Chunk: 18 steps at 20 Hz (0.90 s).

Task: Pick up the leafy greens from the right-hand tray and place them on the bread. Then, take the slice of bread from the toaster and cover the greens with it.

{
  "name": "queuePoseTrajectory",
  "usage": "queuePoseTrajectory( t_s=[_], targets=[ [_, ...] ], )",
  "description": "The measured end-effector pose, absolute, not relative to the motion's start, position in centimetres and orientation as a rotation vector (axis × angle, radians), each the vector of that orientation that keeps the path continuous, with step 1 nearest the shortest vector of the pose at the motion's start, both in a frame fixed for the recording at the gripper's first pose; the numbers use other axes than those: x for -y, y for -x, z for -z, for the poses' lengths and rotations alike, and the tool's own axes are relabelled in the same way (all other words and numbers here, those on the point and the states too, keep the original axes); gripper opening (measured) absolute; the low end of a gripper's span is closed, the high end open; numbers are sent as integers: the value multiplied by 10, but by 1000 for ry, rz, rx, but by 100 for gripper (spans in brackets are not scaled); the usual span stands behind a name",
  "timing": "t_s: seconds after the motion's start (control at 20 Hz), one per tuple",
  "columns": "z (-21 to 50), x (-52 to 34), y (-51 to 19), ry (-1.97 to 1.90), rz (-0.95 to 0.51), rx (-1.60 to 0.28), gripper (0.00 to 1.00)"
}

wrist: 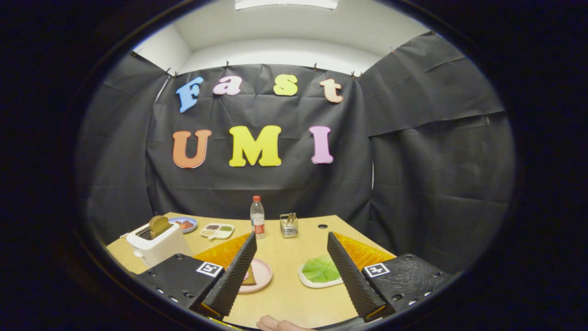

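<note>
— Where are the leafy greens point(320, 269)?

— On the white tray point(307, 281), just ahead of the right finger and partly tucked behind it. The gripper point(291, 259) hangs above the table point(289, 299) with its fingers spread wide, holding nothing.

— Tricky to lift?

— I'd guess so. It looks like one thin, floppy, very light leaf lying flat. Pinching an edge where it curls off the tray seems best, and gently, since it could tear or slide.

— And the bread?

— One slice sits on the pink plate point(262, 275) behind the left finger; another stands in the toaster point(158, 242), stiffer and easier to grip.
</note>
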State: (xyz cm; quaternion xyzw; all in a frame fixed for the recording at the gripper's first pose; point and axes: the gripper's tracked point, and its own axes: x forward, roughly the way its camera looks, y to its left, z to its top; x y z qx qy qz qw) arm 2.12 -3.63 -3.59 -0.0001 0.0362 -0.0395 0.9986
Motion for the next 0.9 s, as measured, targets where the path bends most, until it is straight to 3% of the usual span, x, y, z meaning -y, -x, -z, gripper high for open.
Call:
queuePoseTrajectory(
  t_s=[0.9],
  targets=[
    [194, 154, -129, 37, 261, -455, 95]
  ],
)
